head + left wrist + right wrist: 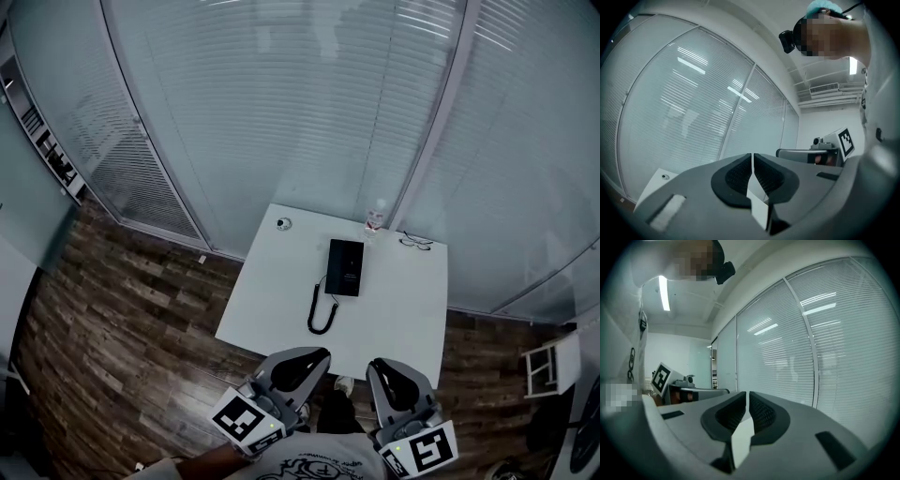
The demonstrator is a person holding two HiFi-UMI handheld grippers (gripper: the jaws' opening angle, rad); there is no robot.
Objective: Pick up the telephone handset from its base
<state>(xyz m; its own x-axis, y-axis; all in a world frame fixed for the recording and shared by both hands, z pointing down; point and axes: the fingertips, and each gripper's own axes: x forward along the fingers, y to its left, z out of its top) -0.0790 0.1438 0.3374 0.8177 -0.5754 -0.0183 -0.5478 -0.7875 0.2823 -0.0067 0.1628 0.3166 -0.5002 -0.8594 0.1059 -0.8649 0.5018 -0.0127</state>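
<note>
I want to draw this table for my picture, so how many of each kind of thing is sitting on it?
black telephone: 1
clear bottle: 1
eyeglasses: 1
small round object, too small to name: 1
Total: 4

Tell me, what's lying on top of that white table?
A black telephone with its coiled cord, a clear bottle, a pair of glasses and a small round thing. Anything beneath the phone is covered.
</note>
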